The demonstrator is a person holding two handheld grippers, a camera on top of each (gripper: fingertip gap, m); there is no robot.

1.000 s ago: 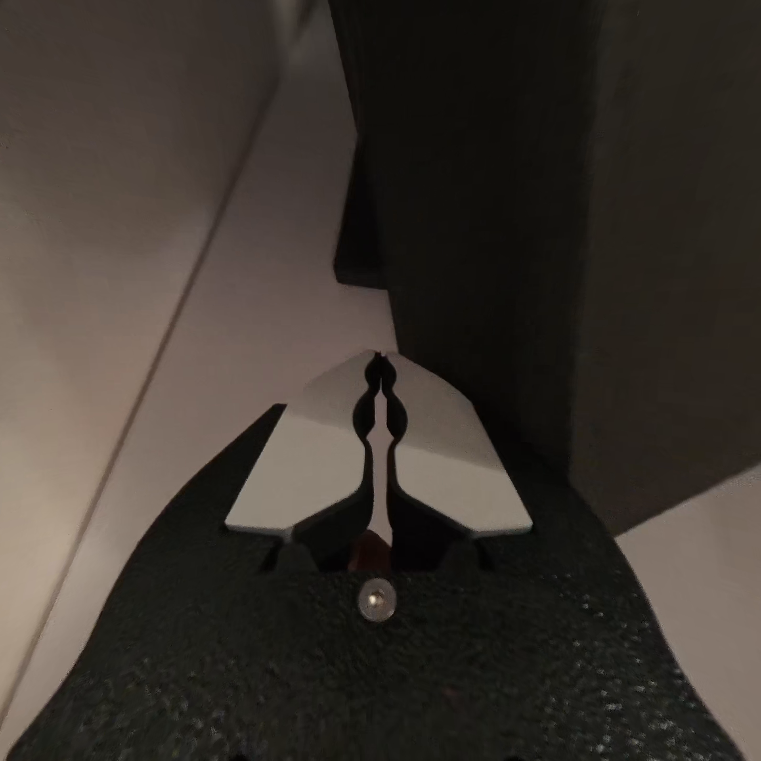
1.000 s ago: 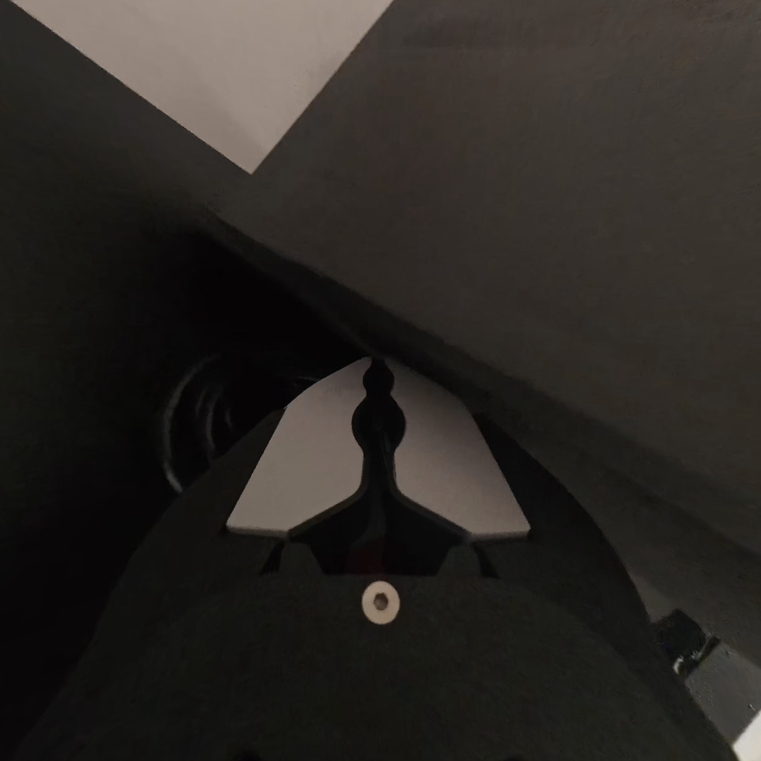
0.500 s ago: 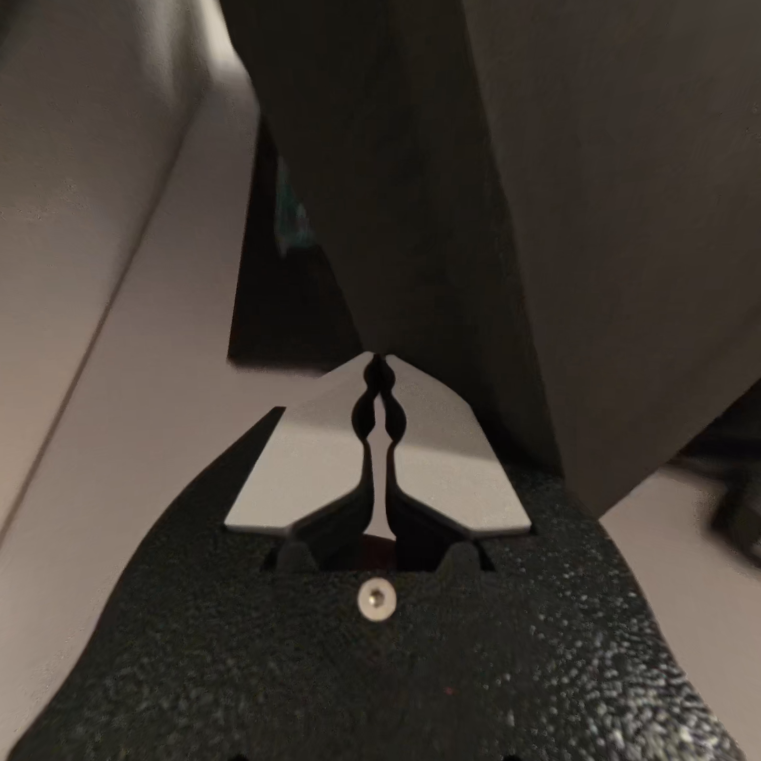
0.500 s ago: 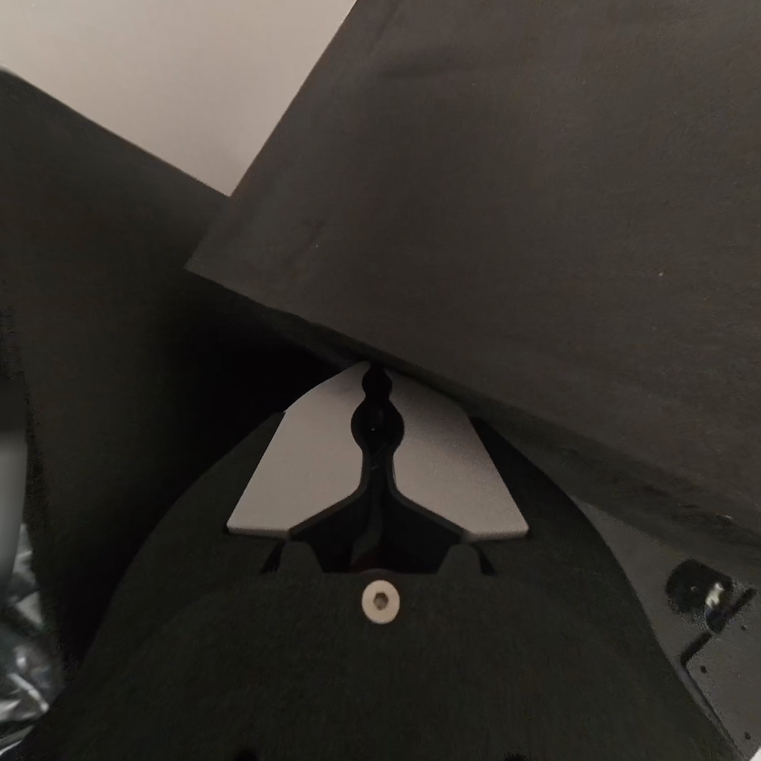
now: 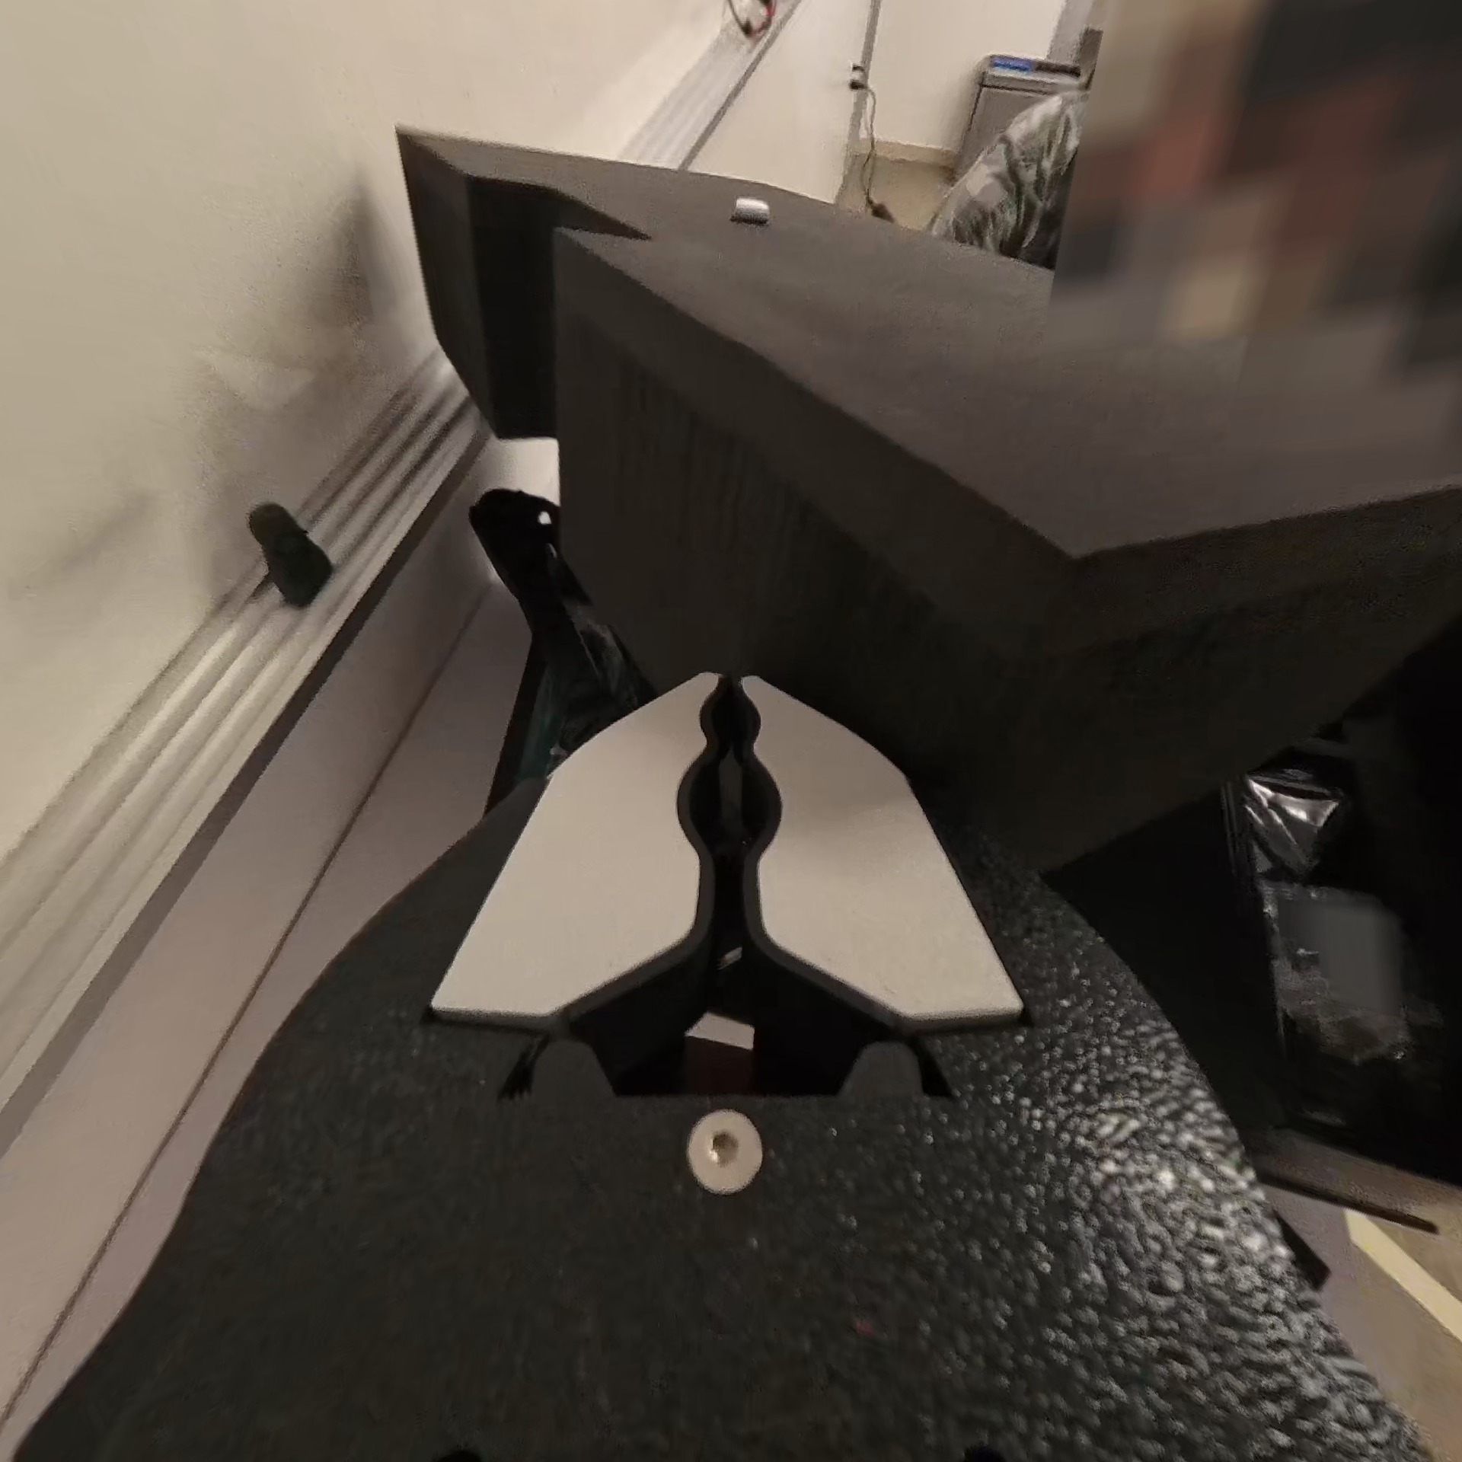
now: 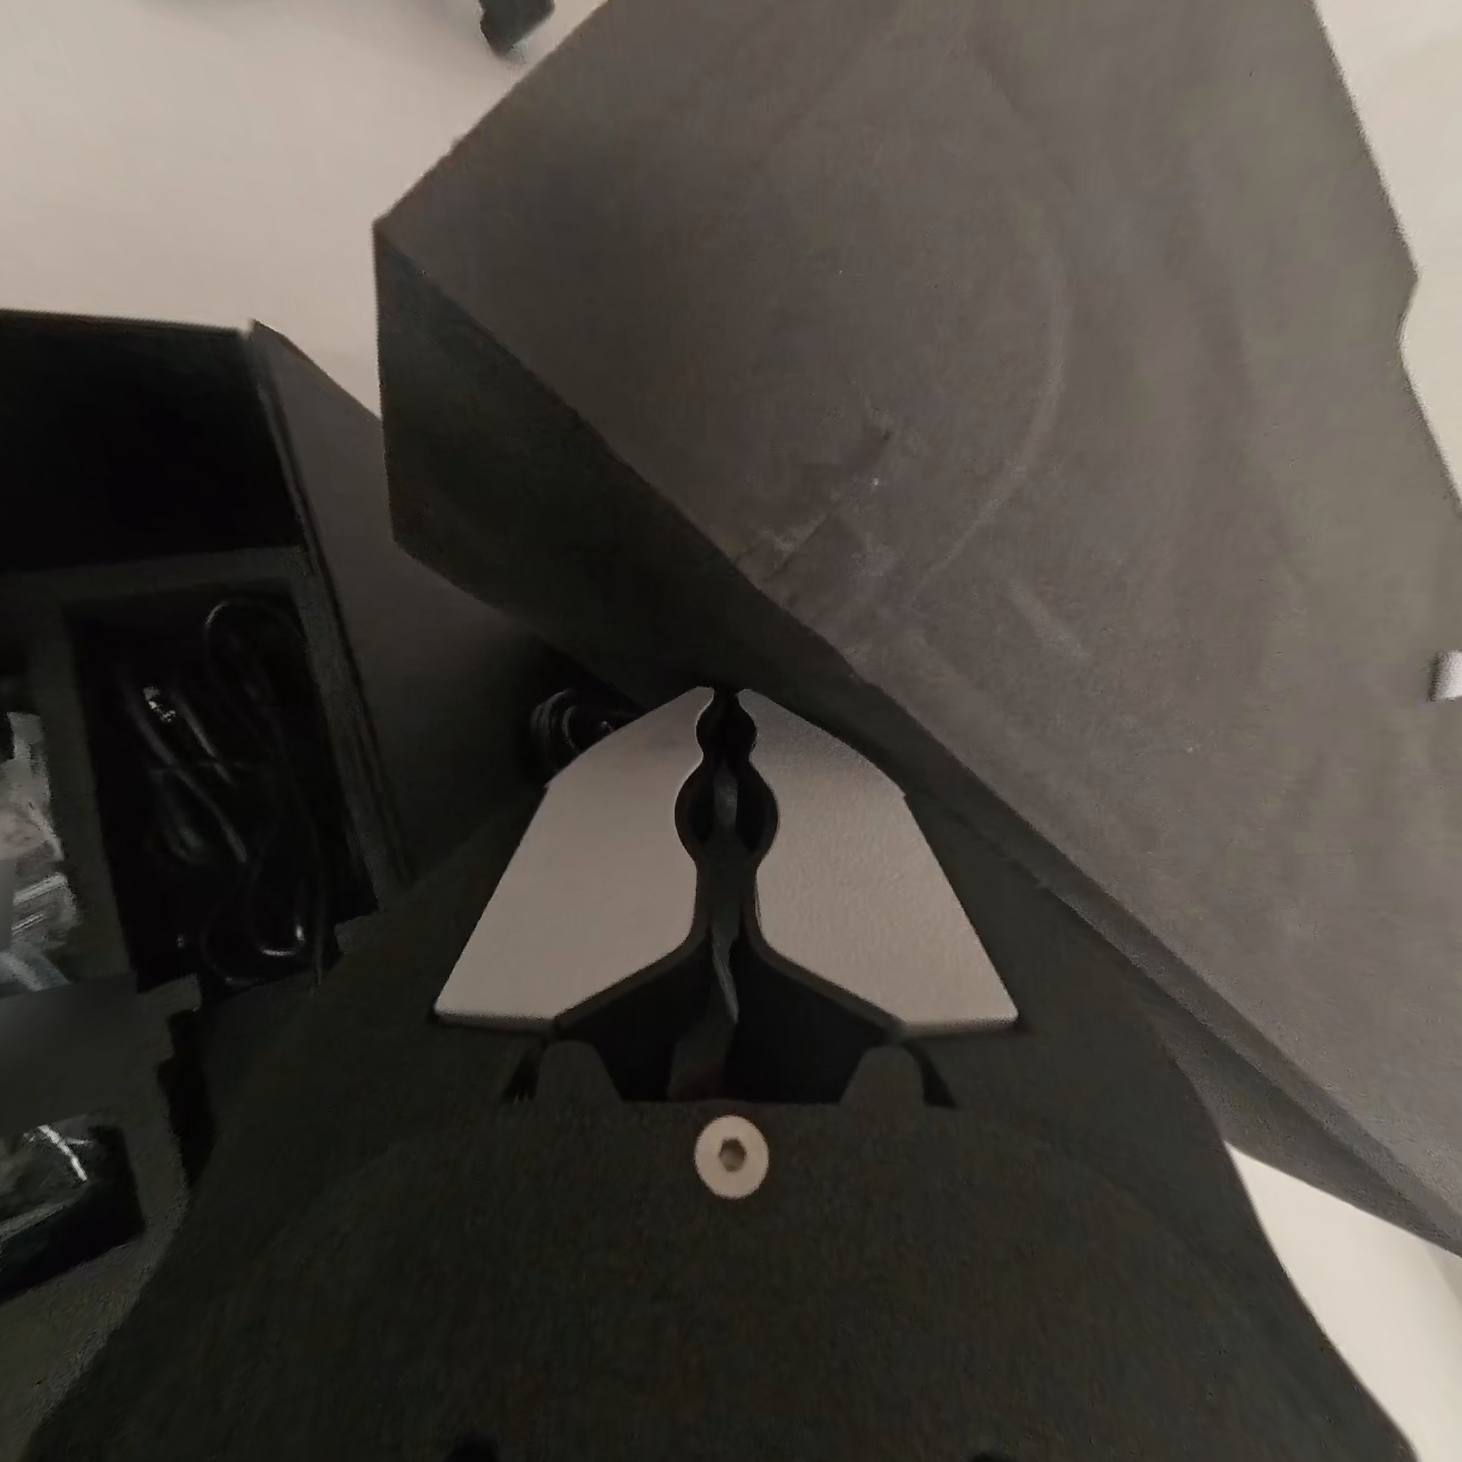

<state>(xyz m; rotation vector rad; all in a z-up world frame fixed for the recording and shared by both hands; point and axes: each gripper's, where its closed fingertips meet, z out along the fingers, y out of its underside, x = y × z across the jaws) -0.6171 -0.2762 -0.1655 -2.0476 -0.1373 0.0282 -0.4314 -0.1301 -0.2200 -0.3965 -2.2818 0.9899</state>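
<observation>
A big black foam block (image 5: pixel 910 443) fills the middle of the left wrist view and hangs tilted in the air. My left gripper (image 5: pixel 729 688) is shut, with its tips at the block's lower edge and a thin dark strip showing between the fingers. In the right wrist view the same foam block (image 6: pixel 949 356) fills the upper right. My right gripper (image 6: pixel 726 696) is shut at its lower edge, also with a thin black strip between the fingers. How the strips join the block is hidden.
An open black box (image 6: pixel 301 490) with foam compartments holding coiled black cables (image 6: pixel 229 791) lies at the left on a pale surface. In the left wrist view a second black block (image 5: pixel 490 261) stands behind, with a wall rail (image 5: pixel 237 633) at the left and plastic-wrapped items (image 5: pixel 1305 910) at the right. My hands' fingertips stand some 25 cm from each other.
The foam block has risen and tilted with both grippers. The views have opened from close dark surfaces to show the box, wall and room. Both grippers have stayed shut.
</observation>
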